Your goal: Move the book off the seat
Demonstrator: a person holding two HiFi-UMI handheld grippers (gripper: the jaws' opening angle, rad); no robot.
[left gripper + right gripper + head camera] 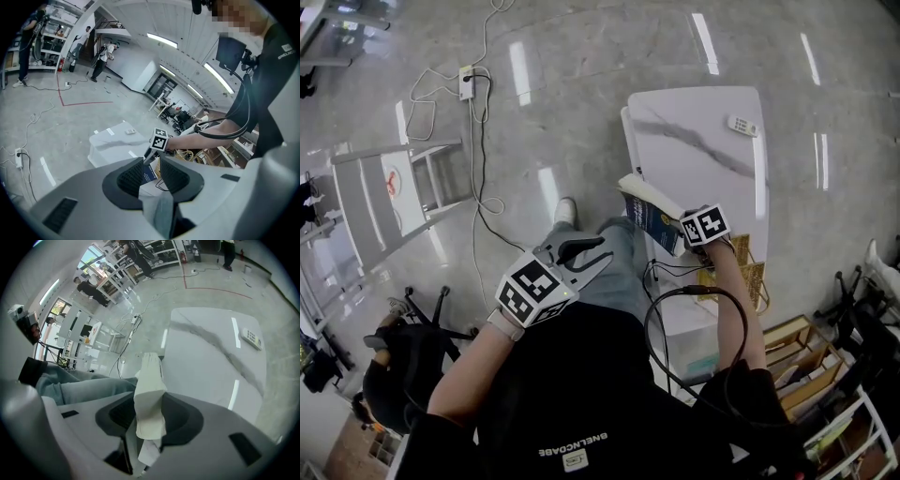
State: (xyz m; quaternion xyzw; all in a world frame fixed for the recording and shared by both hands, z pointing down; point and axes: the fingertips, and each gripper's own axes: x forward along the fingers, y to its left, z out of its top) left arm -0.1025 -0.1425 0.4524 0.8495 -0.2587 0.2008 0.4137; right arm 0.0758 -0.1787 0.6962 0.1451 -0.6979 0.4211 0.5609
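One book (649, 211), with a blue cover and cream page block, is tilted over the table's (712, 159) 9 o'clock edge, its pages clamped in the right gripper (686, 236). The left gripper (598, 255) at 8 o'clock has its jaws apart and empty. Bare tabletop extends toward 12 o'clock, and a remote (742, 125) lies at 1 o'clock.

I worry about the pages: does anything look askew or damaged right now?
The blue-covered book hangs tilted above the edge of the white marble-patterned table, pinched by its pages in the right tool. The page block looks kinked where the jaws press. No tear is visible.
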